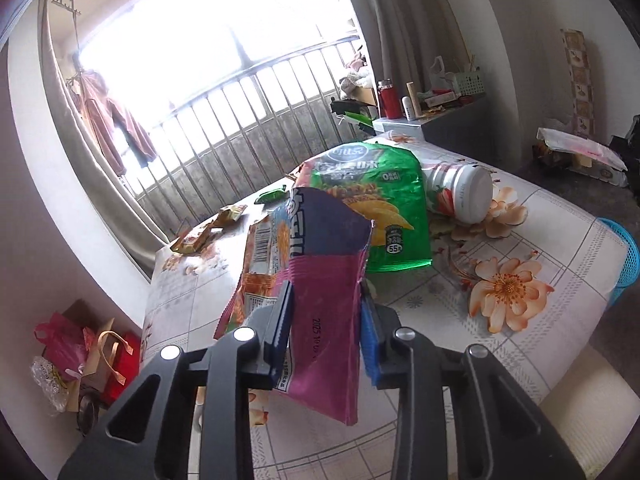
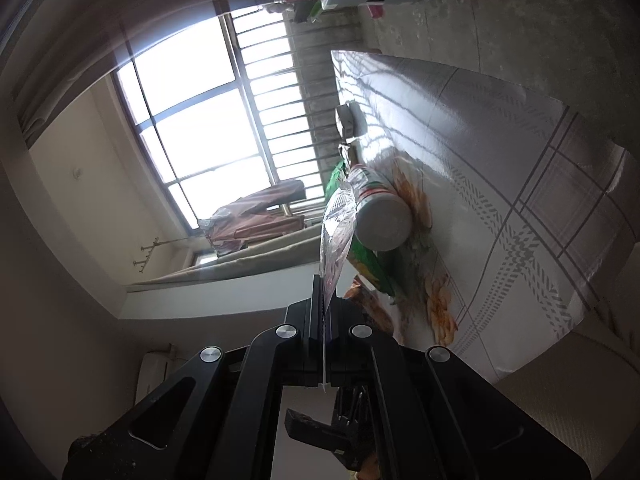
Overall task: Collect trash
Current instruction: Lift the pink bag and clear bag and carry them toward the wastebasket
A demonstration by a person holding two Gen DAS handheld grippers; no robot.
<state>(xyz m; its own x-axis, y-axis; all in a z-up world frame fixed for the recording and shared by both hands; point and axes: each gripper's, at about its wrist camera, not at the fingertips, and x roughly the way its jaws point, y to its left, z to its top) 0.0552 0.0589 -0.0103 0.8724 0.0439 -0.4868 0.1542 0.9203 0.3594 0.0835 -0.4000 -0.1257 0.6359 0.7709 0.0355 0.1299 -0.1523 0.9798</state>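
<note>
Light: daylight from the window point(image 1: 200, 32), blown out white, upper left.
Right view: dim, backlit.
Edges: strong fisheye bending, dark corners.

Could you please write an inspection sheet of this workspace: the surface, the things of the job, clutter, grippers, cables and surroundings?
Surface: table under a glossy flower-print cloth, near a barred window.
Job's things: purple wrapper between the left fingers; green chip bag, orange snack bag, white bottle on its side, small wrappers on the cloth.
Clutter: blue mesh basket at the table's edge; bags on the floor.
Grippers: left gripper partly closed around the purple wrapper, pad contact unclear; right gripper shut on a clear plastic wrapper.
Cables: nothing seen.
Surroundings: shelf with a red bottle; clothes hanging by the window.
</note>
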